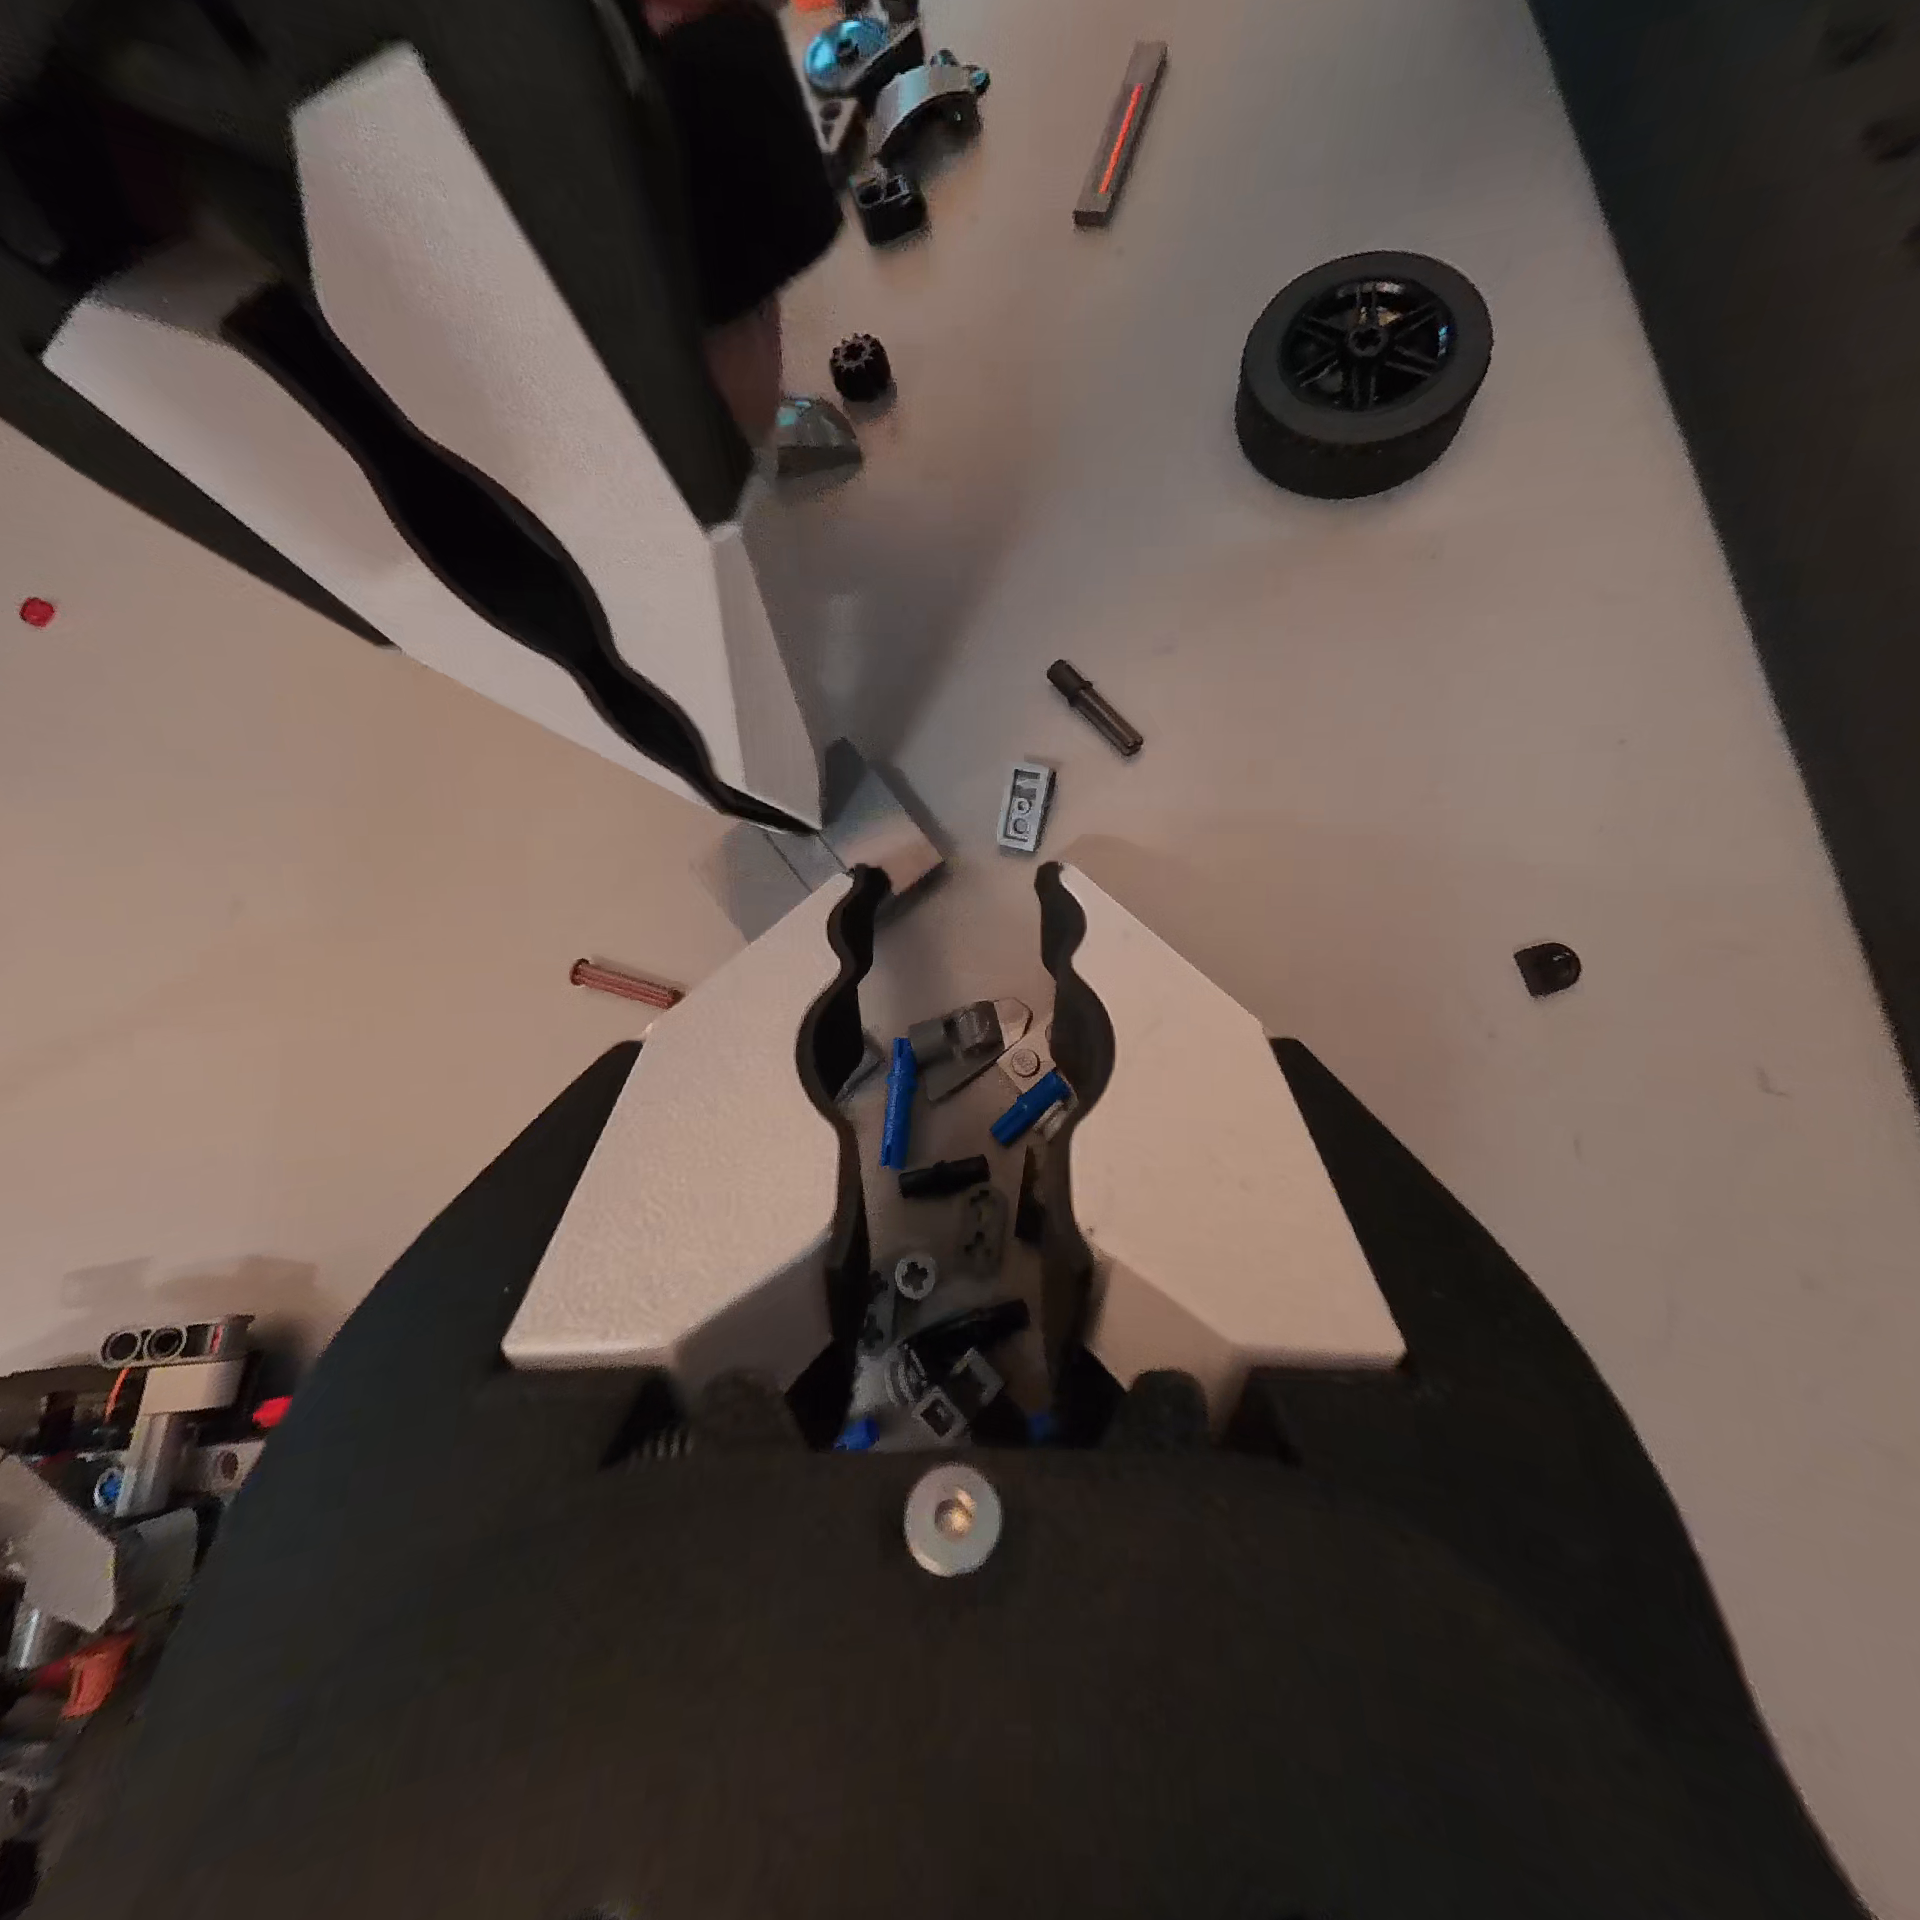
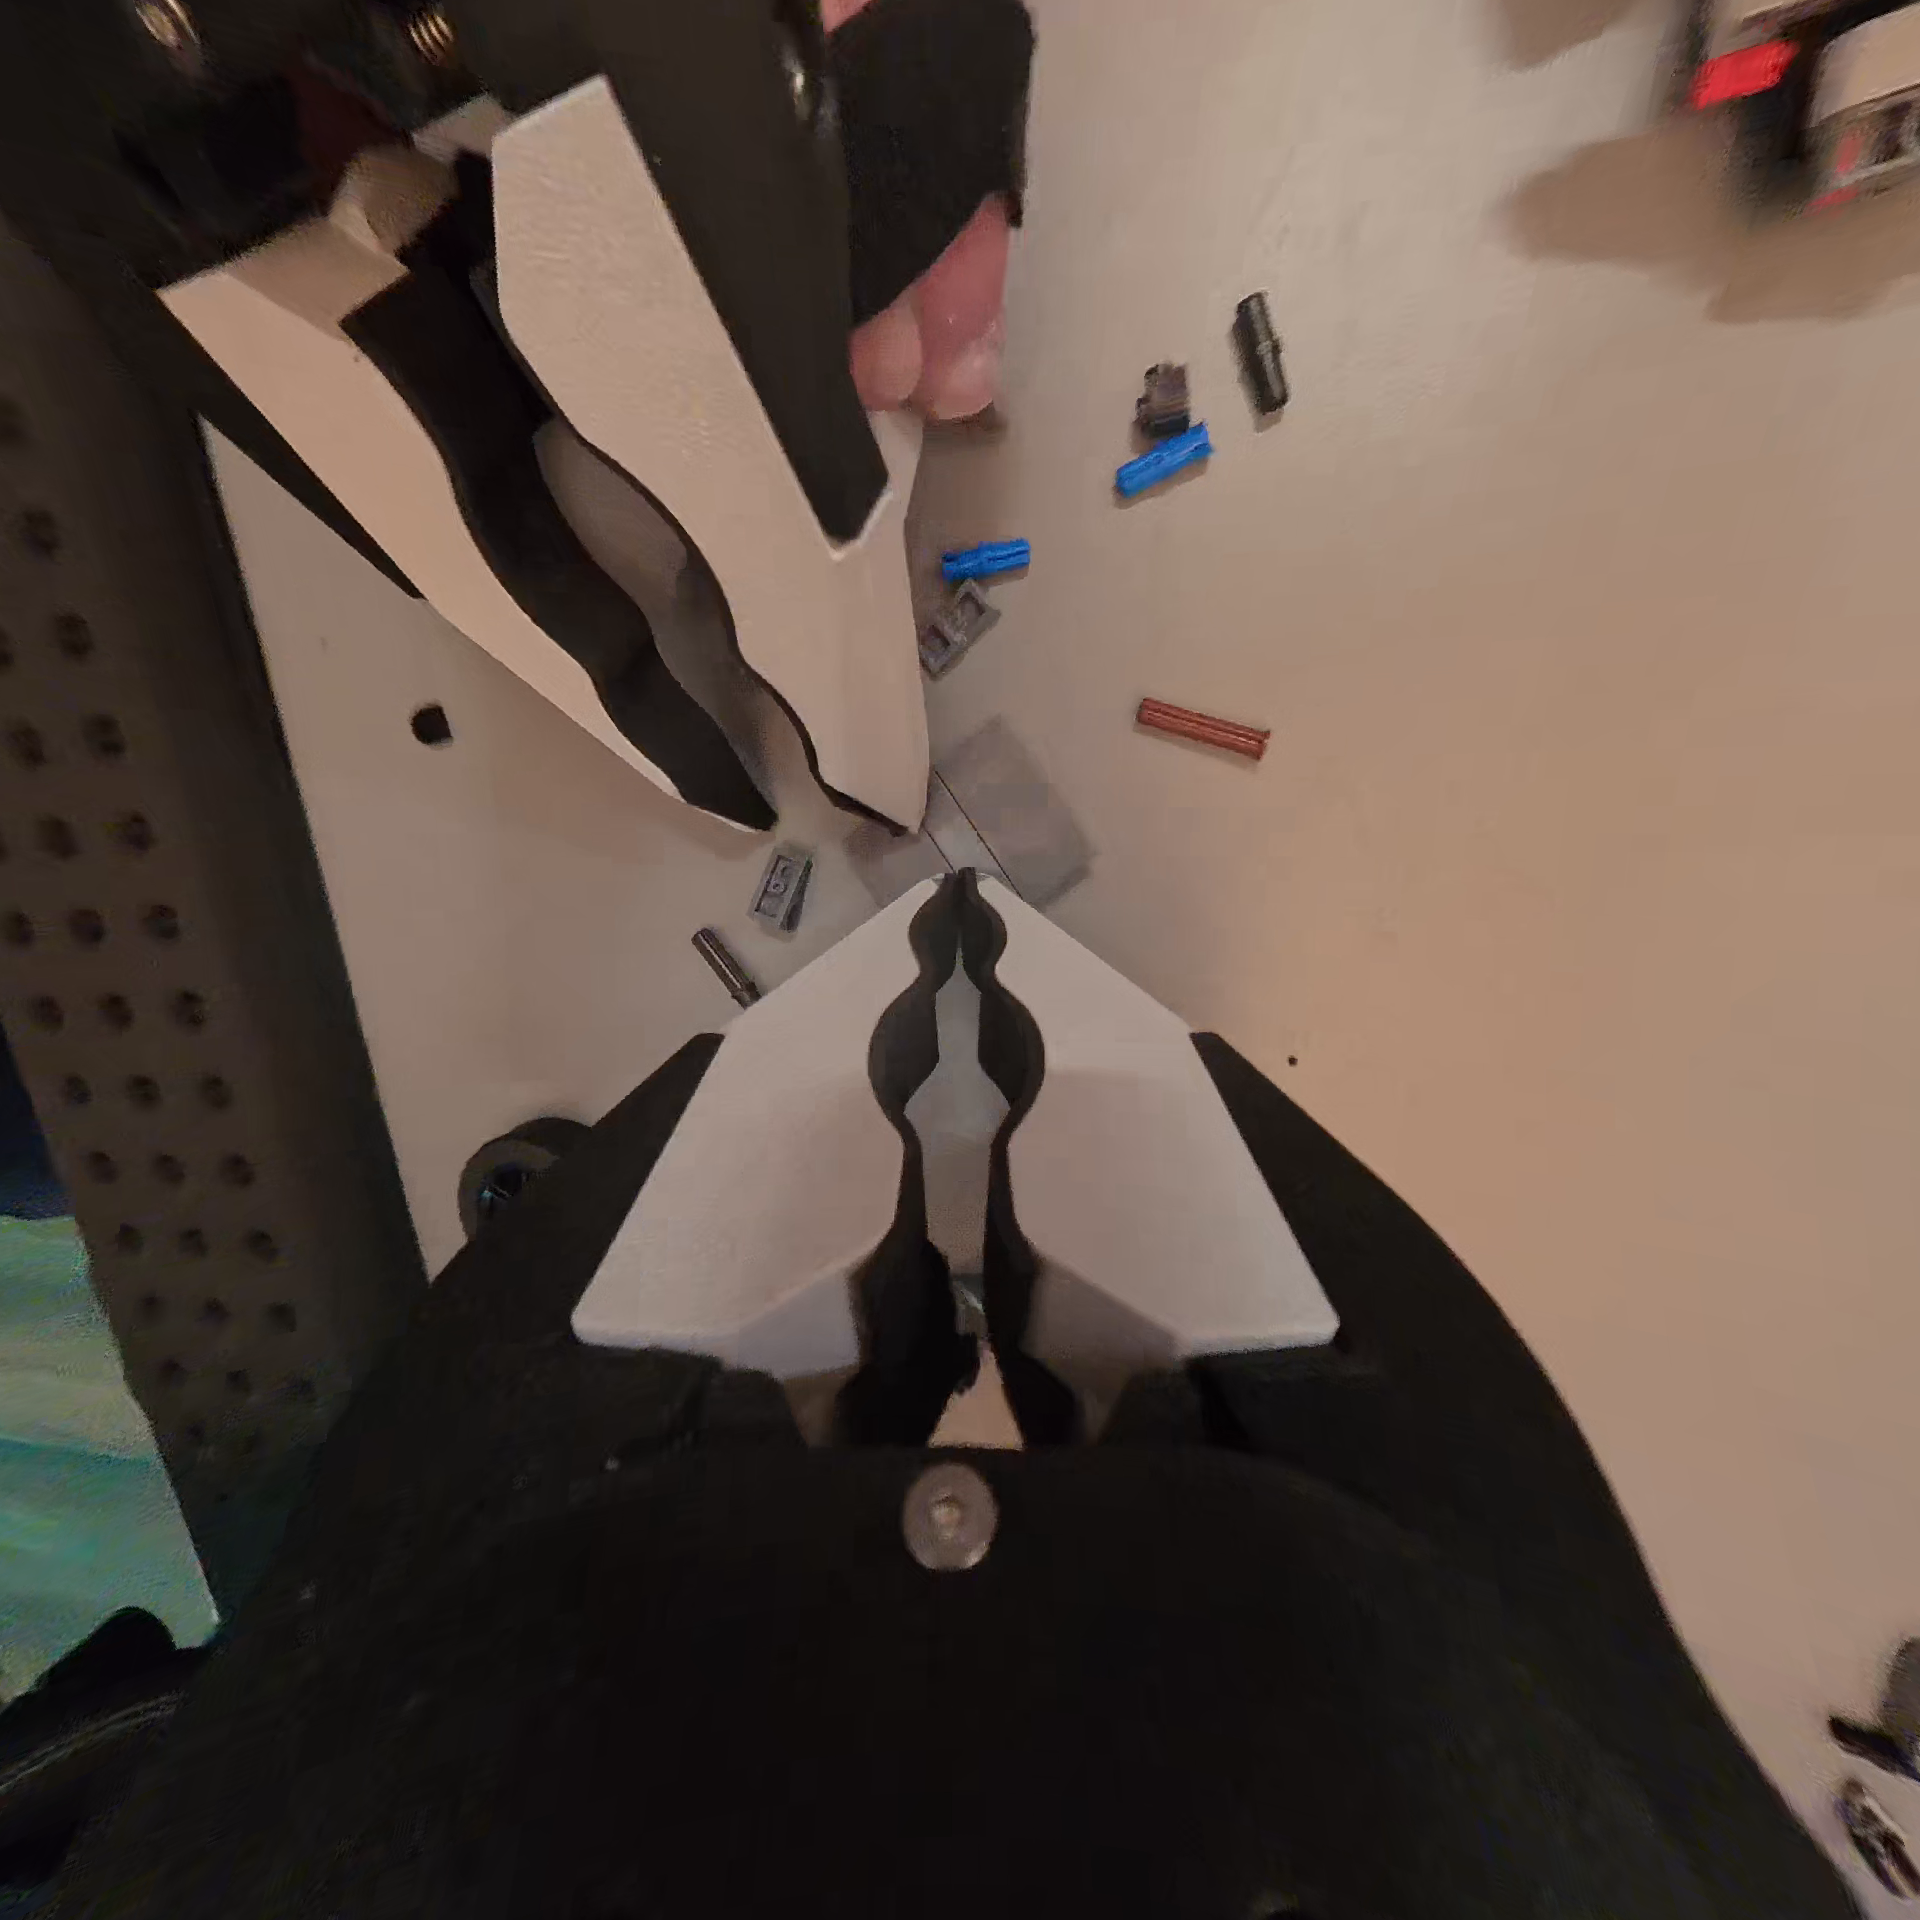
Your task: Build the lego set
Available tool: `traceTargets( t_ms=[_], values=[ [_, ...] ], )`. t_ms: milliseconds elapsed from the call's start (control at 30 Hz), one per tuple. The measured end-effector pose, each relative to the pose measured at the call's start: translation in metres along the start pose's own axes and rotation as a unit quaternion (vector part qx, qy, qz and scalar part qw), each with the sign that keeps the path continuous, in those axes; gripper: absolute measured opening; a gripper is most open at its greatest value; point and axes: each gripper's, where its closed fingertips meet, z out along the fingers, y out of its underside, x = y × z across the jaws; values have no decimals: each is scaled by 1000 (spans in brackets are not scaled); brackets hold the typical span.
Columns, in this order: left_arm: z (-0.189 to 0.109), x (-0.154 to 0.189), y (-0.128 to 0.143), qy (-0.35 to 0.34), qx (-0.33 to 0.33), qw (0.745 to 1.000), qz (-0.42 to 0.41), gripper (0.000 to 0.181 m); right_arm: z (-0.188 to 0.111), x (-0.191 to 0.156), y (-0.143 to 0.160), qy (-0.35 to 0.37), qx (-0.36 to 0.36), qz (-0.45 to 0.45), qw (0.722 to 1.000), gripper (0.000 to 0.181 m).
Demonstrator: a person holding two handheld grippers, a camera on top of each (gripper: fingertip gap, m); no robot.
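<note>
Grey lego piece (image 2: 1023,821) between right gripper (image 2: 961,878) tips

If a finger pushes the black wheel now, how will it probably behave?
The wheel lies flat on its side on the table, so a push would likely slide it, not roll it. Its tyre looks like rubber and may drag rather than slip. It looks bulkier than the small pin, so probably heavier.
</note>
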Motion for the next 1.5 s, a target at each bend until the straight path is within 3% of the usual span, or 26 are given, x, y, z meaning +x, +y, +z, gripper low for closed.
traceTargets(
  t_ms=[167, 400, 600, 767, 900, 1100, 1200, 1500],
  values=[
    [-12, -7, -6, -7, 34, 999, -12, 35, -32, 18, -9, 37, 59, 18, 997, 0],
    [-9, -9, 2, -4, 16, 1000, -23, 36, -18, 12, 10, 12, 32, 14, 999, 0],
    [-20, -34, -4, -40, 54, 993, -99, 56, -39, 7, -10, 37, 101, -40, 993, 0],
    [-34, -46, -14, 4, 131, 968, -214, 60, -58, 4, -25, 71, 146, -90, 983, 0],
    [-50, -44, -35, 89, 222, 926, -292, 61, -65, -1, -36, 93, 173, -125, 972, 0],
    [-56, -37, -49, 169, 271, 883, -344, 36, -72, -9, -47, 118, 193, -166, 960, 0],
    [-57, -33, -53, 181, 278, 880, -340, 14, -71, -13, -49, 123, 191, -182, 957, 0],
    [-61, -44, -44, 162, 283, 878, -351, 4, -79, -15, -55, 131, 213, -189, 949, 0]
  ],
)
